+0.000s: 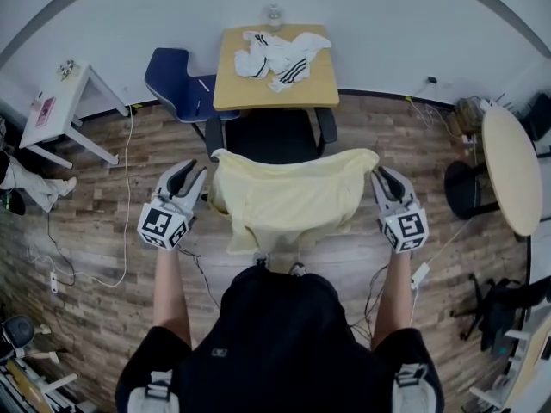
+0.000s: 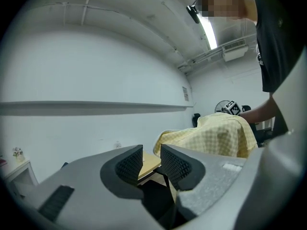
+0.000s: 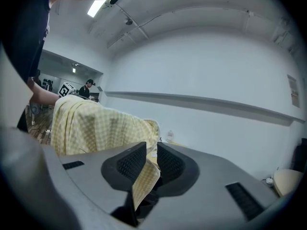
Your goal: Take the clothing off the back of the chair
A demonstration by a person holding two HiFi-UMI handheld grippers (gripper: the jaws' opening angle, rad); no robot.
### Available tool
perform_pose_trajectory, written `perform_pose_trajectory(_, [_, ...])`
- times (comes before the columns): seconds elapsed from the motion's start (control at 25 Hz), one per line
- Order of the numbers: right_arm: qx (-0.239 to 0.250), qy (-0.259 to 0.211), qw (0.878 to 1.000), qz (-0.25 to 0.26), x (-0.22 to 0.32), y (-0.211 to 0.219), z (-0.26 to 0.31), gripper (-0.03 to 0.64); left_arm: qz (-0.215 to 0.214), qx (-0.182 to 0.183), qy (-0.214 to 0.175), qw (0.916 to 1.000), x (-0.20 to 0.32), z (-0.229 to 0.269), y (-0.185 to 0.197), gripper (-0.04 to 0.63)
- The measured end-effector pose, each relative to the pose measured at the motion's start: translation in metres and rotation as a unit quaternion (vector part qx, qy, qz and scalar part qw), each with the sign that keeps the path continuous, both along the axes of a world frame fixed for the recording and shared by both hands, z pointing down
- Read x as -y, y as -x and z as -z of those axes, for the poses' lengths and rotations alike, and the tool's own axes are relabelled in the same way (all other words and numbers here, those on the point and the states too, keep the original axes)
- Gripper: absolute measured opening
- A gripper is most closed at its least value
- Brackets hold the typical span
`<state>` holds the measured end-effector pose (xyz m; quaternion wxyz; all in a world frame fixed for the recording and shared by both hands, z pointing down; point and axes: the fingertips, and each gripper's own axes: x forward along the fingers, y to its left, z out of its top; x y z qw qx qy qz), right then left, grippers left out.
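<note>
Standing beyond both grippers against a plain white wall (image 1: 362, 24), a square light-wood surface (image 1: 318, 89) carries a heap of white clothing with black stripes (image 1: 280, 57) and a clear bottle (image 1: 273, 15). A blue plastic chair (image 1: 176, 80) sits ahead of the left hand-held gripper (image 1: 185, 172), with a small white table (image 1: 65, 101) farther out to that side. A round pale table (image 1: 508, 170) lies out past the right hand-held gripper (image 1: 383, 177). The floor (image 1: 112, 231) is brown wood plank.

Between the two grippers, a pale yellow checked cloth garment (image 1: 293, 200) drapes over the back of a black office chair (image 1: 275, 136). It is soft and loosely wrinkled, spread wide at the top and hanging down in folds, with a fine woven check.

The left hand-held gripper (image 2: 151, 159) has its ribbed dark pads apart. Only the far surface shows through the gap, and the garment's corner lies just to its right. The right hand-held gripper (image 3: 151, 159) also stands with its pads parted. A thin fold of the yellow cloth (image 3: 144, 178) hangs down in the gap between them, the rest bulking to its left.
</note>
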<state>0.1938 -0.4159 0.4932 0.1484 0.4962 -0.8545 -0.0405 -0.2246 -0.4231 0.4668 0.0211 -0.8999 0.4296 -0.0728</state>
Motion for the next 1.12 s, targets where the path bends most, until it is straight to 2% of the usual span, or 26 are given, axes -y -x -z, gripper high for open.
perform_pose_trajectory(0.2, [0.066, -0.003, 0.998, 0.014, 0.010, 0.001, 0.018, 0.111, -0.074, 0.011, 0.019, 0.9970, 0.020, 0.002, -0.006, 0.153])
perform_pose_trajectory(0.4, [0.087, 0.013, 0.996, 0.023, 0.019, 0.004, 0.018, 0.146, -0.167, 0.008, 0.052, 0.9846, 0.027, -0.002, -0.025, 0.156])
perform_pose_trajectory(0.64, [0.120, 0.031, 0.992, 0.038, 0.026, 0.009, 0.017, 0.150, -0.226, 0.006, 0.082, 0.9707, 0.032, -0.012, -0.042, 0.156])
perform_pose_trajectory(0.8, [0.141, 0.041, 0.987, 0.062, 0.024, 0.011, 0.016, 0.136, -0.250, 0.002, 0.088, 0.9643, 0.029, -0.013, -0.046, 0.153])
perform_pose_trajectory(0.92, [0.147, 0.048, 0.984, 0.083, 0.025, 0.014, 0.015, 0.091, -0.259, -0.008, 0.095, 0.9611, 0.028, -0.013, -0.048, 0.126])
perform_pose_trajectory(1.04, [0.148, 0.043, 0.984, 0.091, 0.025, 0.016, 0.018, 0.017, -0.250, -0.017, 0.088, 0.9642, 0.029, -0.008, -0.047, 0.028])
perform_pose_trajectory(1.12, [0.149, 0.042, 0.983, 0.095, 0.024, 0.017, 0.018, 0.009, -0.237, -0.018, 0.083, 0.9677, 0.029, -0.007, -0.045, 0.015])
